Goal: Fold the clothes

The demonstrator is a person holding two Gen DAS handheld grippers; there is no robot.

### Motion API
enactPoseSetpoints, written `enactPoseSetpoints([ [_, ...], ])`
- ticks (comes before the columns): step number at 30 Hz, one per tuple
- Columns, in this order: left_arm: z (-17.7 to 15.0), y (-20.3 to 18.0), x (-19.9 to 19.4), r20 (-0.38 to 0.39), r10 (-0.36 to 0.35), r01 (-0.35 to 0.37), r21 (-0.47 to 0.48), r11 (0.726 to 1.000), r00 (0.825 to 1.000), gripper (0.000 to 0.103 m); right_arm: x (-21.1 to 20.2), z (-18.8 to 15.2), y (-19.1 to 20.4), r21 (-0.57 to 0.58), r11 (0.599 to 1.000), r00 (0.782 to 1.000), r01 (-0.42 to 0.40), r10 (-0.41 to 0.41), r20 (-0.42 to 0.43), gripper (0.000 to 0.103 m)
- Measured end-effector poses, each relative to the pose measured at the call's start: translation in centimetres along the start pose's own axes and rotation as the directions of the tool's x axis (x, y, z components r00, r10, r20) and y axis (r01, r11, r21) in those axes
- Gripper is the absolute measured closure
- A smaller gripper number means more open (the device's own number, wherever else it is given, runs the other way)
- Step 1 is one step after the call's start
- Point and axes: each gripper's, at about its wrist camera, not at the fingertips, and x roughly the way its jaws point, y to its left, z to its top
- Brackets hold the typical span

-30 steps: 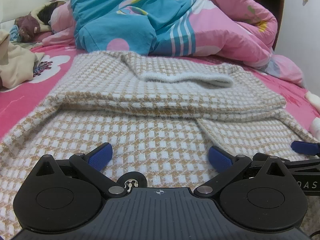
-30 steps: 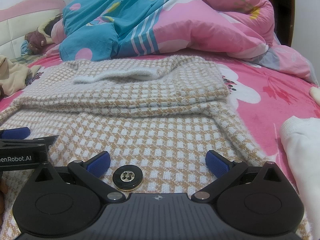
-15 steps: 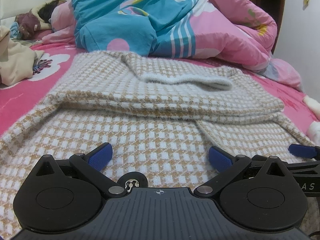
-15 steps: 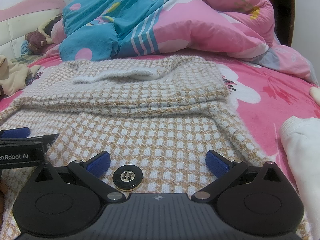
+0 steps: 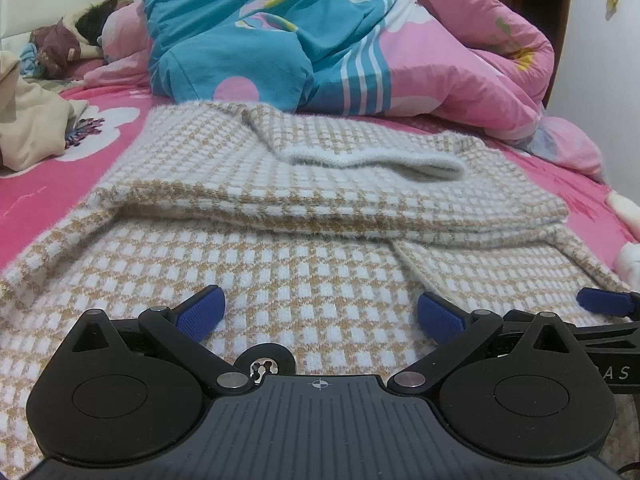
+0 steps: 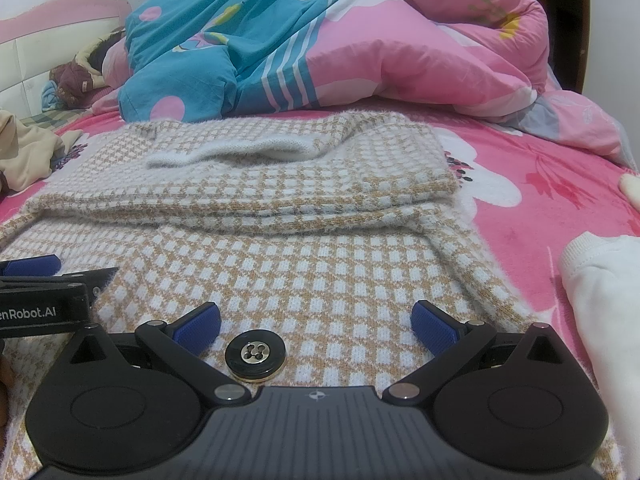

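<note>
A tan-and-white checked knit garment lies spread on the pink bed, its far half folded over with a white ribbed cuff on top. Low over the near part, my left gripper stands open, nothing between its blue pads. My right gripper is open too, hovering over the same cloth beside a black button. A second button peeks out by the left gripper's body. Each gripper's blue fingertip shows at the edge of the other's view.
A heaped teal-and-pink quilt bounds the far side. A beige garment lies at the left, a white garment at the right. The pink flowered sheet shows to the right of the knit.
The left gripper's view has shifted slightly to the left. The right gripper and the cloth are unchanged.
</note>
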Motion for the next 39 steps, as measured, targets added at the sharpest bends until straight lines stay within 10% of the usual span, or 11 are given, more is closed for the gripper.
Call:
enactPoseSetpoints([
  [31,0.4,1.1,-0.7,0.026,-0.056,0.057,-0.060,0.997,0.998,0.000,0.0,0.0,0.1,-0.003,1.000,1.000,0.003,-0.003,0.001,0.000],
  [39,-0.8,3.2,-7.0,0.007,-0.072,0.072,-0.089,0.993,0.997,0.000,0.0,0.3,-0.1,-0.001,1.000,1.000,0.001,-0.001,-0.023,0.000],
])
